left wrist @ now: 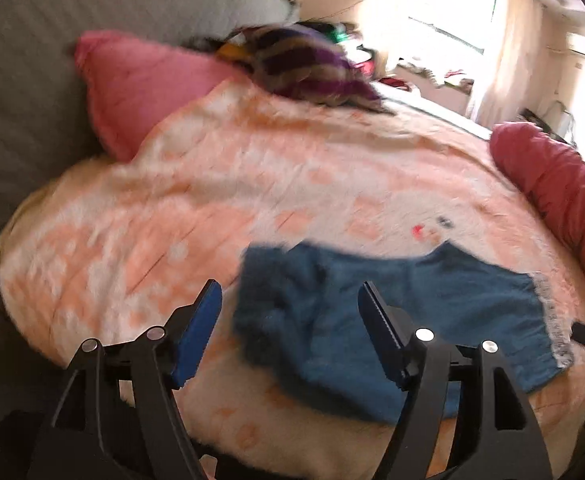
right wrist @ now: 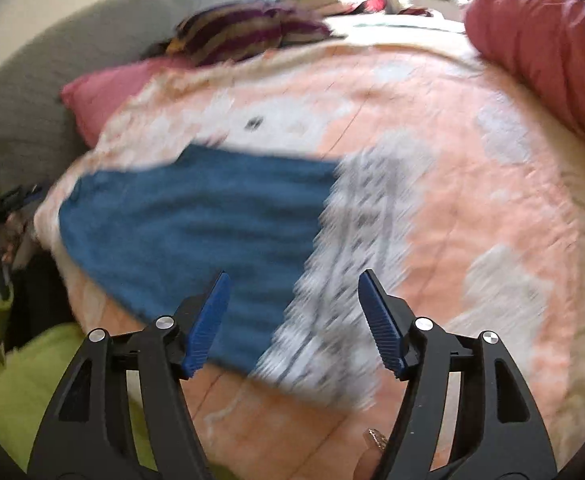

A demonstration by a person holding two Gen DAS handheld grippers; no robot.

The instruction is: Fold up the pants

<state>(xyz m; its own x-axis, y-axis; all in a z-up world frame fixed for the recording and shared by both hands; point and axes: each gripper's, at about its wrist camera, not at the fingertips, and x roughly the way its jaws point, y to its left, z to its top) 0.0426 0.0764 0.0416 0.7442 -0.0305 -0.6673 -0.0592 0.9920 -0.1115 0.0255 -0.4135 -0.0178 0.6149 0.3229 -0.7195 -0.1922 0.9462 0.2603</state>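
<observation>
I have both claws spread wide, and neither one holds anything. In my left wrist view, the left gripper (left wrist: 290, 286) hovers above the bed with its blue pads far apart; the left pad (left wrist: 196, 336) sits over the peach-and-white blanket (left wrist: 220, 184), the right pad over the blue cloth, and I cannot tell whether either pad touches fabric. In my right wrist view, the right gripper (right wrist: 292, 278) is just as wide, its fingers framing the seam where the blue cloth meets the grey-white patterned band (right wrist: 352, 264). The frames are blurred, so contact there is also unclear to me.

The pants (right wrist: 188, 228) lie on the blanket near the edge of the bed closest to me. From the right wrist view their long axis runs roughly left to right, the blue body toward the left and the patterned band at the right end. From the left wrist view the pants (left wrist: 324, 320) stretch from a bunched, rumpled blue end at the centre out to the right, ending at the pale patterned band.

Beyond them I see a pink pillow (left wrist: 132, 84), a striped purple cloth (left wrist: 304, 68) heaped past it, and a red bolster (left wrist: 564, 192) along the right side of the bed. At the left edge of the right wrist view I glimpse the other tool in a hand above a lime-green sleeve (right wrist: 16, 380).
</observation>
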